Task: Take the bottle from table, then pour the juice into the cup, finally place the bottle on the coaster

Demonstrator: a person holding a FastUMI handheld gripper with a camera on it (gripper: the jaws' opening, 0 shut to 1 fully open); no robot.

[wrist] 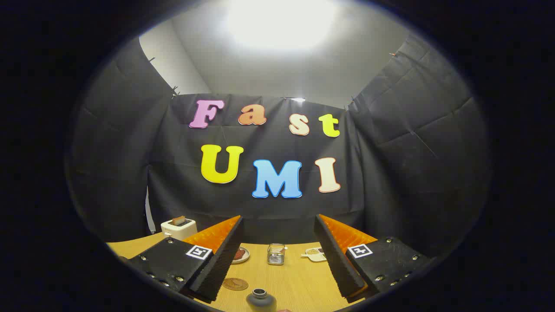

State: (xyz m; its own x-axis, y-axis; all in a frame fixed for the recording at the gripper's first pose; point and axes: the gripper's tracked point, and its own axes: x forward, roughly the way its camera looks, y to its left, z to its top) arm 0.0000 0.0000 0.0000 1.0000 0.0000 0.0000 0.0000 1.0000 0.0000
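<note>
At the bottom centre of the frame, the dark bottle [261, 300] stands upright on the wooden table [299, 281], its long axis vertical and its open mouth pointing up; its lower body is cut off by the view's edge. It sits between the two fingers of the tool [277, 255], which are spread wide and released, touching nothing. Just left of the bottle, near the left finger, lies a round brown coaster [235, 284], flat on the table. Further ahead, centred between the fingers, stands a clear glass cup [275, 254]. Left of the cup, a small plate [241, 255] is partly hidden behind the left finger. Right of the cup sits a small white dish [315, 254] with something grainy, hard to make out. At the far left, a white toaster [178, 228] holds a slice.
</note>
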